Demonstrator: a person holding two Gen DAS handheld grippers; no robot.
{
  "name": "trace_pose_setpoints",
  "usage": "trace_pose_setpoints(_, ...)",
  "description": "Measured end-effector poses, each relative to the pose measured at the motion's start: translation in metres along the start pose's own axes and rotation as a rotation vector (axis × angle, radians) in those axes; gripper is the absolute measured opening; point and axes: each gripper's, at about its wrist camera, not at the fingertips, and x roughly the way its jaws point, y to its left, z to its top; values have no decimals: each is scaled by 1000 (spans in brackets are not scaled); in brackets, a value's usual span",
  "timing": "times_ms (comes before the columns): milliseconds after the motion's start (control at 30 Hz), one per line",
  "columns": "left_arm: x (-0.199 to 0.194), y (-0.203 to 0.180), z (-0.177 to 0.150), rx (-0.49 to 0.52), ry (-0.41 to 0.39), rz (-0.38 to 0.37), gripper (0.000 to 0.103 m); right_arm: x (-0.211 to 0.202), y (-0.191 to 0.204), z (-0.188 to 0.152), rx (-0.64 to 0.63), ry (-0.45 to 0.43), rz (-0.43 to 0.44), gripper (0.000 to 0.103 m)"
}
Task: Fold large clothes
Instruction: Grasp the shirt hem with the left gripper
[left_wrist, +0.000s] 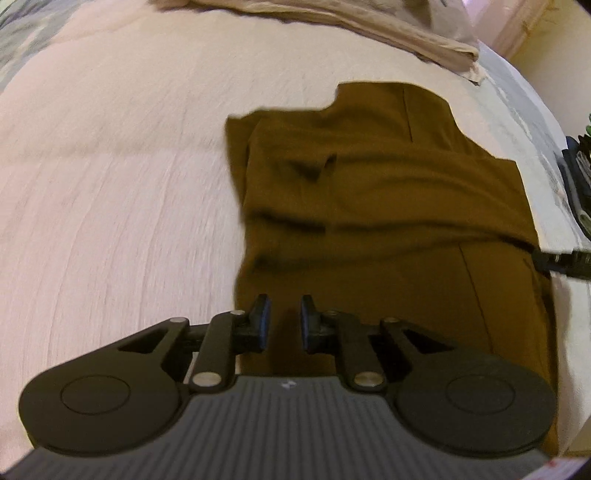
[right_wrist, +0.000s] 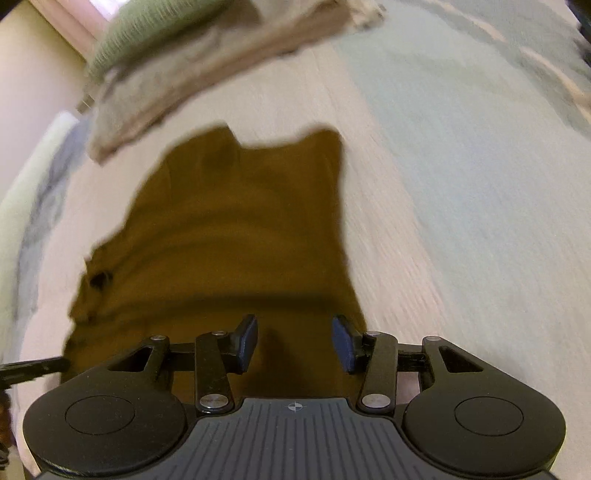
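Brown garment (left_wrist: 388, 206) lies partly folded on the pale bedspread (left_wrist: 122, 192), filling centre to 3 o'clock in my left wrist view. My left gripper (left_wrist: 284, 321) hangs over its near edge, jaws narrowly apart, nothing between the pads. My right gripper (right_wrist: 293, 343) hangs over the same cloth, jaws about half spread, released. Beige folded clothes (left_wrist: 332, 26) sit at 12 o'clock, near but apart.

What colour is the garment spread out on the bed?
Dark mustard brown, plain with no pattern. The garment shows best in the left wrist view.
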Motion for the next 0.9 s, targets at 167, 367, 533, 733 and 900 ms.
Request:
trace_pose_setpoints(167,-28,-8,-53,4,55,-2,12,-31,-2,-46,-52,67,-21,43)
trace_pose_setpoints(367,-50,-4,-118,86,125,-38,14,-57,4,-107,-86,141,-97,47)
trace_pose_setpoints(533,-80,-2,-153,242,115,-76,15,-89,25,-157,-174,140,-140,52)
trace_pose_setpoints(733,-120,-16,-204,628,70,-95,26,-122,70,-212,-460,136,-120,58)
trace_pose_setpoints(900,-136,-26,-254,976,7,-96,49,-127,89,-243,-624,143,-114,62)
